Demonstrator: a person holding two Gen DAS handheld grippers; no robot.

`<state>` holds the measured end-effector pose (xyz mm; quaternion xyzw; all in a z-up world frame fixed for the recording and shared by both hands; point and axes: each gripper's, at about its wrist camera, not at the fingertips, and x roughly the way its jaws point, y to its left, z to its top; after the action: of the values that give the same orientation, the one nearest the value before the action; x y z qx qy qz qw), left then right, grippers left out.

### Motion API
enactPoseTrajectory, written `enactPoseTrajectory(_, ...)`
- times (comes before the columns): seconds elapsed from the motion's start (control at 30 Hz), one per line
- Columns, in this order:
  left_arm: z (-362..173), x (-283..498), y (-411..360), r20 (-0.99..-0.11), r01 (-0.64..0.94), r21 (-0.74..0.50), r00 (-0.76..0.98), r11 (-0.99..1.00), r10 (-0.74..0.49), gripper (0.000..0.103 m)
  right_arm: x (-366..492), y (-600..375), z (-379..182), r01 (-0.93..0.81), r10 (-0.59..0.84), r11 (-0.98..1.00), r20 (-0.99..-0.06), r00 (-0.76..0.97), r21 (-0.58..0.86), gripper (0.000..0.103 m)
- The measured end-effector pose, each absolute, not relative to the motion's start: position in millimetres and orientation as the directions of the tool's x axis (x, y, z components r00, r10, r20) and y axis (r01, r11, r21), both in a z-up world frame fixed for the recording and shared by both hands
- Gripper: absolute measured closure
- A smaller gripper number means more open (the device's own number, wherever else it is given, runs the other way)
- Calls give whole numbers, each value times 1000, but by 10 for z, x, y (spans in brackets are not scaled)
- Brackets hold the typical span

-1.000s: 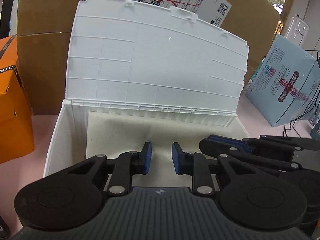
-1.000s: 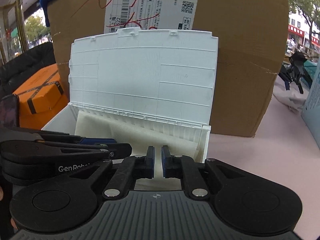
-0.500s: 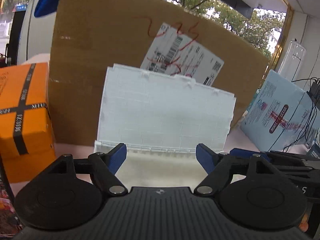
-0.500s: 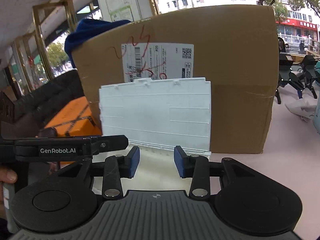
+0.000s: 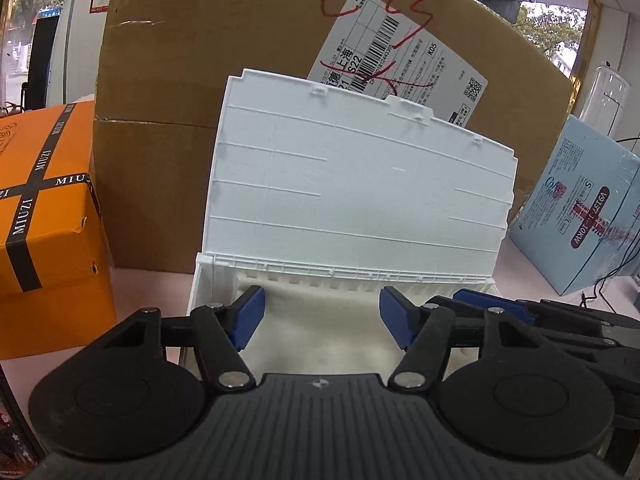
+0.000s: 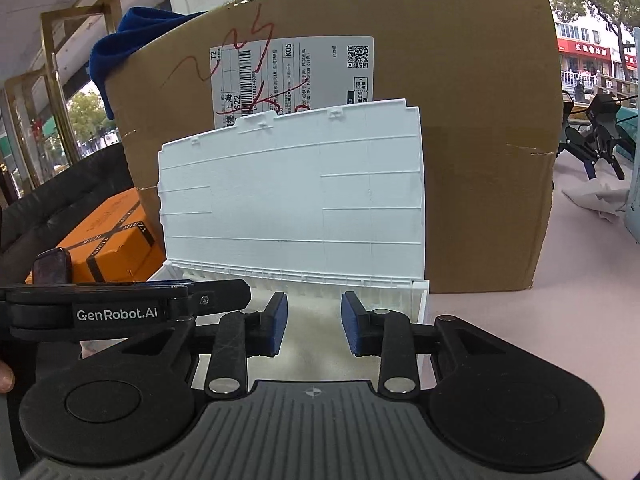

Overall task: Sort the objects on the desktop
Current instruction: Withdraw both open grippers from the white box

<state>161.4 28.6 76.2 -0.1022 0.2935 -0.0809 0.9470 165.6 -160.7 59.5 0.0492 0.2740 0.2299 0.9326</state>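
White box (image 5: pixel 224 292) is sitting in the lower middle of both frames, right in front of both tongs, on the pink table (image 6: pixel 520 320). Its lid (image 5: pixel 360 200) is standing up and leaning back near the big brown carton (image 5: pixel 200 120) behind it. The inside is showing only a cream lining (image 5: pixel 320 332); no small things are showing there or on the table, so I cannot tell whether the sorting is early or finished.

Left gripper (image 5: pixel 322 320) is hanging over the left part of the box with its blue pads spread wide and nothing between them. Right gripper (image 6: pixel 314 328) is hanging over the right part, spread too and pinching nothing. Both are looking about as near.

The long side of the box is running left to right across the frame, and the lid's top edge is running the same way, high in the middle.

Room is tight at the back, where the carton is blocking. An orange box (image 5: pixel 44 208) is crowding the left of the frame and a light blue box (image 5: pixel 580 216) the right. The open room is lying above the box and toward the bottom of the frame.
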Motion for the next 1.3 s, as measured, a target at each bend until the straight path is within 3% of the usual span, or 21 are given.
enactPoseTrajectory(0.07,761,1623,279,-541,92,-235,815,968,-208,43,1658,-1616,575,-399,454,891,-489,745,218,72)
enactPoseTrajectory(0.17,787,1619,309,-530,92,-271,817,958,-228,39,1631,-1689,644,-405,460,888,-466,756,219,59)
enactPoseTrajectory(0.27,891,1532,357,-470,95,-309,850,946,-239,23,1563,-1814,778,-411,471,882,-407,783,230,31)
enactPoseTrajectory(0.3,935,1492,371,-446,94,-315,864,944,-235,21,1518,-1860,837,-400,457,889,-373,808,221,19)
enactPoseTrajectory(0.33,990,1438,382,-419,86,-306,882,948,-215,21,1473,-1883,884,-382,428,903,-344,836,196,12)
enactPoseTrajectory(0.4,1068,1354,381,-383,37,-264,913,964,-140,18,1421,-1884,921,-342,369,929,-319,873,140,11)
enactPoseTrajectory(0.5,1086,1336,384,-383,-77,-175,924,982,4,16,1474,-1835,851,-311,324,945,-372,870,97,11)
enactPoseTrajectory(0.6,980,1427,496,-450,-128,-135,892,983,54,16,1527,-1786,782,-281,276,958,-422,863,53,19)
enactPoseTrajectory(0.67,893,1494,538,-490,-128,-115,870,985,56,20,1573,-1772,708,-280,265,959,-465,845,38,40)
enactPoseTrajectory(0.73,813,1558,509,-522,-122,-77,851,990,64,27,1623,-1735,631,-267,239,964,-496,835,15,69)
enactPoseTrajectory(0.83,786,1567,489,-529,-102,-64,847,993,53,30,1662,-1748,561,-269,236,963,-520,821,12,84)
enactPoseTrajectory(0.9,785,1573,507,-545,-91,-79,838,993,33,37,1667,-1777,560,-275,236,961,-526,817,4,89)
enactPoseTrajectory(0.97,759,1601,532,-561,-94,-94,827,991,25,39,1681,-1830,566,-286,248,958,-532,810,12,90)
enactPoseTrajectory(1.07,715,1643,559,-595,-69,-147,803,987,-32,49,1708,-1891,565,-304,271,952,-539,798,29,89)
enactPoseTrajectory(1.3,721,1642,455,-620,-26,-128,782,991,-59,50,1713,-1909,592,-296,238,955,-551,800,-18,89)
